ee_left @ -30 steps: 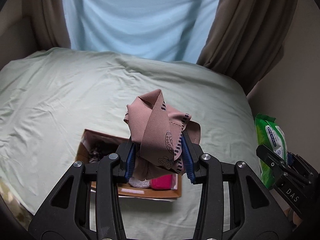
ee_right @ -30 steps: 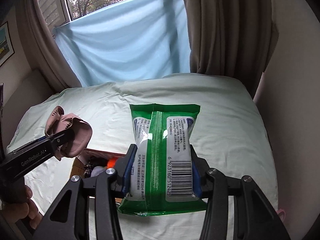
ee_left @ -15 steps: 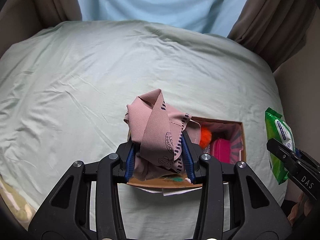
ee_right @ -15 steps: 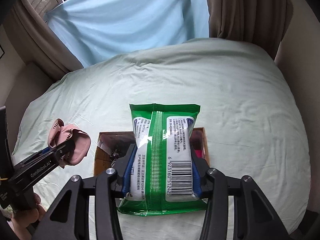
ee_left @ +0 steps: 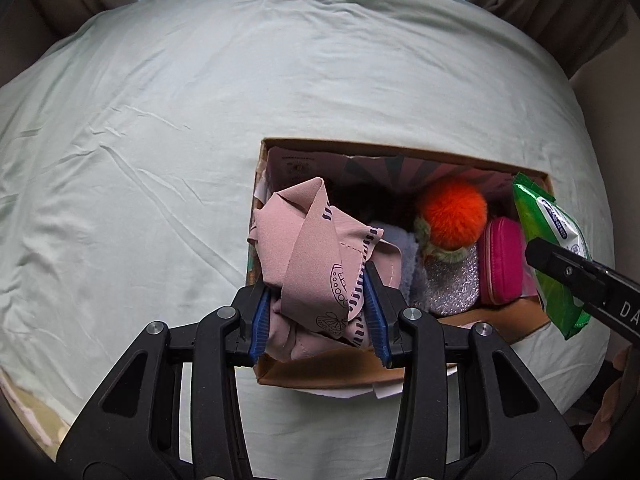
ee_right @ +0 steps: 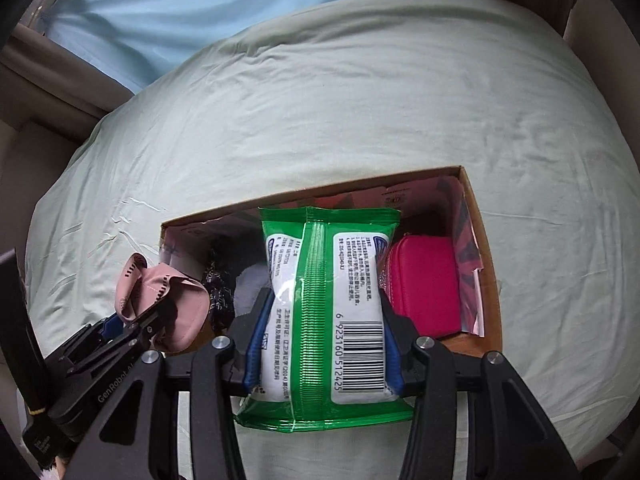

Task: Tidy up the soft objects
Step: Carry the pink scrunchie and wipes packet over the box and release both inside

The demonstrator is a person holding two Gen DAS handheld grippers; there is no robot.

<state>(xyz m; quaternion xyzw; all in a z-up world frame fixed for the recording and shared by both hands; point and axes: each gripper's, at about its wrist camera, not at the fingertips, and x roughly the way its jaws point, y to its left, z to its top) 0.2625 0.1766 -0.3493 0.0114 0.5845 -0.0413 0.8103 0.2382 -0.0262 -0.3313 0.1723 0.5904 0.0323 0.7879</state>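
Pale green bed sheet (ee_left: 168,152), wrinkled, filling both views; light blue window cloth (ee_right: 208,12) and brown curtains (ee_left: 560,4) past far edge of bed. Open cardboard box (ee_left: 332,372) sitting on sheet toward near right part of bed, long side across. Left gripper (ee_left: 316,304) pointing steeply down over left end of box, blue pads pinching bunched pink cloth (ee_left: 316,256) with dark printed marks; cloth sticking up above jaws, lower folds just inside box's left end. Right gripper (ee_right: 320,344) pointing steeply down over middle-right of box, pads pressed on both sides of green wipes pack (ee_right: 320,300), barcode facing camera, pack upright with top edge over box interior. Seen from left wrist, wipes pack at box's right end, tilted. Inside box, left to right: dark patterned item (ee_right: 218,292), pale grey-lilac soft item (ee_left: 404,256), orange pompom (ee_left: 452,216) resting on silver glitter pouch (ee_left: 456,284), magenta zip case (ee_left: 502,260) against right wall. Fingers of a hand (ee_left: 612,412) at right edge of left wrist view.
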